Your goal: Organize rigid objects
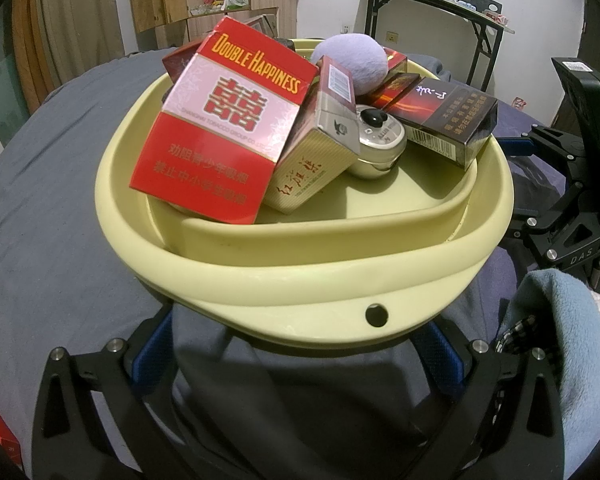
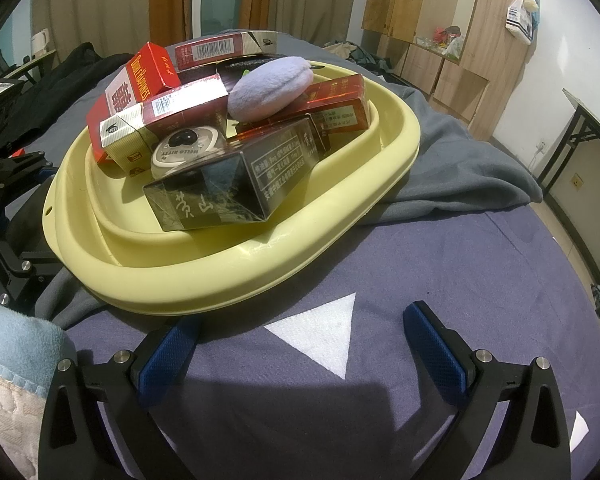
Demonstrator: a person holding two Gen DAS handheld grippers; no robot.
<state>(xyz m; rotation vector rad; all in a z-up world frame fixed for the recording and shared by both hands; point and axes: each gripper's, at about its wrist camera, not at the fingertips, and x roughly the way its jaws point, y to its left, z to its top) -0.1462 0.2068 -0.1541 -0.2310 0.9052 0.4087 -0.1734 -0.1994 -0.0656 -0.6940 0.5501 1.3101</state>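
since the yellow basin (image 1: 300, 248) sits heaped at 12 o'clock of the left gripper (image 1: 300, 348), whose jaws gape wide and empty beneath its near rim, any lift looks best kept level, or the red double happiness box (image 1: 224, 120) may slide off. the right gripper (image 2: 304, 344), equally spread, holds nothing. below lies a blue-grey bedsheet (image 2: 440, 264); wooden cabinets (image 2: 428, 8) stand at 1 o'clock.

Black hand-held gripper (image 2: 300, 344), blue ribbed pads (image 2: 436, 352), silver screws
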